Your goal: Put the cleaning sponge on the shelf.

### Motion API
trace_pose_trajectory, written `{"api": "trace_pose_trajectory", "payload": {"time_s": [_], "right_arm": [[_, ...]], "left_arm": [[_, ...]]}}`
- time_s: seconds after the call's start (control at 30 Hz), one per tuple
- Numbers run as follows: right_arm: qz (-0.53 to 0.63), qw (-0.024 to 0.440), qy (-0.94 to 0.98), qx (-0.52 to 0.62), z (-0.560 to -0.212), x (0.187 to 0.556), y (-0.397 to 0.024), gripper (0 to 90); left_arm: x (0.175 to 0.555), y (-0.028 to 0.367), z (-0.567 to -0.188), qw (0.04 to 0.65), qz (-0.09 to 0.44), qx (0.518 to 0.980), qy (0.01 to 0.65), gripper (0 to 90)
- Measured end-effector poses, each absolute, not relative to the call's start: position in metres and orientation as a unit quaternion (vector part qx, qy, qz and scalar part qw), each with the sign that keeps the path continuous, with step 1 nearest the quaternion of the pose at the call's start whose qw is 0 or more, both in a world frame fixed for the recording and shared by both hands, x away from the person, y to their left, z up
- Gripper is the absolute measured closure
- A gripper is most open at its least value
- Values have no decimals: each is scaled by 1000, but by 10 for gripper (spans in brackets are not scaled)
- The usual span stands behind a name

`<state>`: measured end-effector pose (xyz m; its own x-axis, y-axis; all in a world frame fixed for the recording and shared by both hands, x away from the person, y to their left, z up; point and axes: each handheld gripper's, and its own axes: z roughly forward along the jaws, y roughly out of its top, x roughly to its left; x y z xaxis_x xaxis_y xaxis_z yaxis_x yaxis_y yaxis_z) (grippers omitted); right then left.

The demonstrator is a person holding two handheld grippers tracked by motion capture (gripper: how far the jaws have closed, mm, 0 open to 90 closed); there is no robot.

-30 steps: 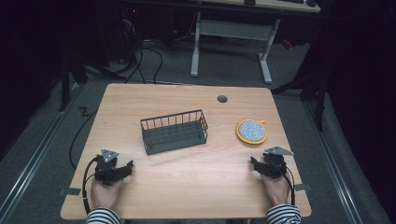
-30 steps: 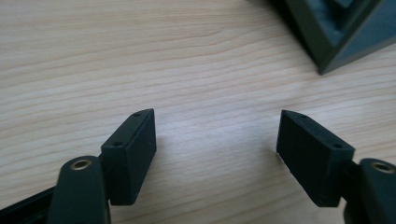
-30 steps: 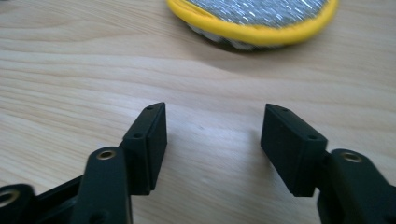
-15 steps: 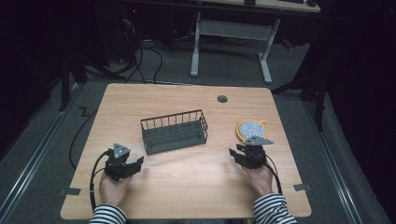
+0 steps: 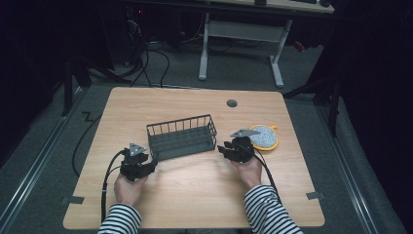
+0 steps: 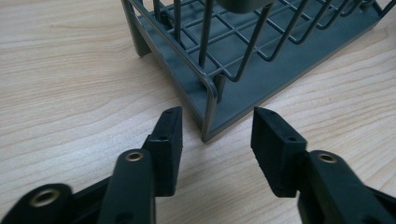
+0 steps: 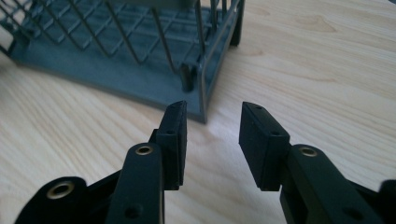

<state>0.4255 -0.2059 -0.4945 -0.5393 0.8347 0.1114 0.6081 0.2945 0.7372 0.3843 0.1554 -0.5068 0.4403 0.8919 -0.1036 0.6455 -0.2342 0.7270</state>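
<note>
Spreading wide under everything, the pale wooden table [image 5: 195, 195] has bare board along its near edge and across the whole far half, broken there by one small dark round grommet [image 5: 232, 103]. Sitting mid-table is the dark grey wire basket with a solid tray base [image 5: 181, 138], long side facing the person, nothing in it. Now the hands: both striped sleeves are in from the near edge, one gripper at each near corner of the basket. Just right of the basket lies a round yellow-rimmed disc with a speckled grey face [image 5: 263, 137], flat on the wood, right behind the right gripper [image 5: 227, 149]. That gripper's jaws are parted, nothing between them, and in the right gripper view the basket's corner post stands just ahead of the gap. The left gripper [image 5: 151, 164] mirrors it: jaws spread, nothing held, the basket's other near corner straight ahead of the gap, not yet touched.
</note>
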Motion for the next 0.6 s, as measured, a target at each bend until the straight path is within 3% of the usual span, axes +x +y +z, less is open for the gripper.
{"api": "trace_pose_trajectory", "payload": {"time_s": [0.3, 0.6], "right_arm": [[371, 150, 797, 451, -499, 440, -189, 700], [364, 149, 800, 454, -507, 445, -188, 834]], "left_arm": [[389, 156, -510, 368, 165, 763, 505, 686], [390, 156, -511, 379, 155, 766, 495, 784]]}}
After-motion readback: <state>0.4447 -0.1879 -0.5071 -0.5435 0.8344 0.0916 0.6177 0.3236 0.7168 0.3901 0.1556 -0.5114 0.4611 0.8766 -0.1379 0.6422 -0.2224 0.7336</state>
